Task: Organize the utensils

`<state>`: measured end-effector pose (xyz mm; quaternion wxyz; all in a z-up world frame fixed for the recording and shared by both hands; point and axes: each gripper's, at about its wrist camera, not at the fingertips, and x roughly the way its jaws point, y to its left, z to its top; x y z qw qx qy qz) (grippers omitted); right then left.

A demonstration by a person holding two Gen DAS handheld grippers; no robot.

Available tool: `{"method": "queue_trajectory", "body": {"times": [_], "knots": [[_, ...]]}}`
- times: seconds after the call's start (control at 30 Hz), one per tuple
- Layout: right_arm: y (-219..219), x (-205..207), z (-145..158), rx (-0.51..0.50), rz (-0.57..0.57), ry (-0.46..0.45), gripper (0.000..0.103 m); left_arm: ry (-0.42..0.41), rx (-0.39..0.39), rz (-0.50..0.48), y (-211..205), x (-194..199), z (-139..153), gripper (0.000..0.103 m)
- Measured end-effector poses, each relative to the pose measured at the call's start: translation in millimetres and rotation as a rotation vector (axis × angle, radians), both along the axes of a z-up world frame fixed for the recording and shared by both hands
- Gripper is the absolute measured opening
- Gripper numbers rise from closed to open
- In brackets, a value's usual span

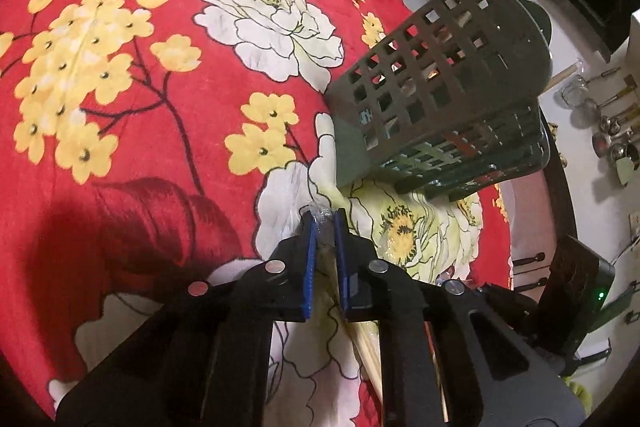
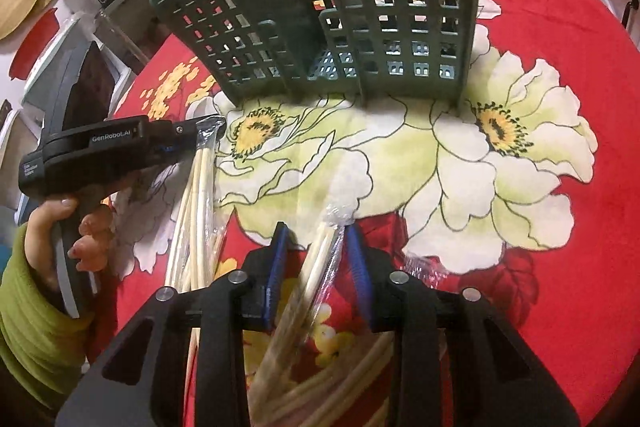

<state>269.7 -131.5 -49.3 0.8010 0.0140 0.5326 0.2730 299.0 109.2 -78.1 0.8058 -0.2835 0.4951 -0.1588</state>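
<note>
Two claws work a red floral table beside a green slotted caddy [image 2: 320, 11]. The left claw [image 1: 325, 223] is clamped narrow on a wrapped chopstick bundle [image 2: 200, 163]; the right claw [image 2: 316, 239], half open, straddles a second wrapped bundle [image 2: 320, 259] without pinching. Each should likely grip near the tip, lift upright, then lower into a slot.

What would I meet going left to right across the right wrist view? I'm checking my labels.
Green sleeve → left gripper → its wrapped chopsticks → right gripper's wrapped chopsticks → white flower on the red cloth.
</note>
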Motion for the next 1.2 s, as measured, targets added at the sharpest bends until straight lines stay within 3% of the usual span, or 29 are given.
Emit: {"method": "queue_trajectory", "body": {"times": [0.17, 0.37, 0.57, 0.9, 1.2], "knots": [[1.5, 9.0, -0.2, 0.003, -0.009, 0.016, 0.011, -0.001, 0.001, -0.014, 2.0, 4.3, -1.1, 0.005], [-6.6, 13.2, 5.8, 0.052, -0.017, 0.025, 0.011, -0.045, -0.010, -0.011, 6.6, -1.7, 9.6, 0.003], [-14.0, 8.8, 29.3, 0.128, -0.010, -0.042, 0.011, -0.174, 0.047, -0.012, 9.7, -15.9, 48.8, 0.003], [-17.4, -10.5, 98.2, 0.213, 0.040, -0.311, 0.011, -0.431, 0.097, -0.029, -5.7, -47.6, 137.4, 0.003], [-26.6, -15.1, 158.6, 0.308, -0.005, -0.627, 0.011, -0.558, 0.092, -0.078, -34.3, -49.5, 184.9, 0.003]]}}
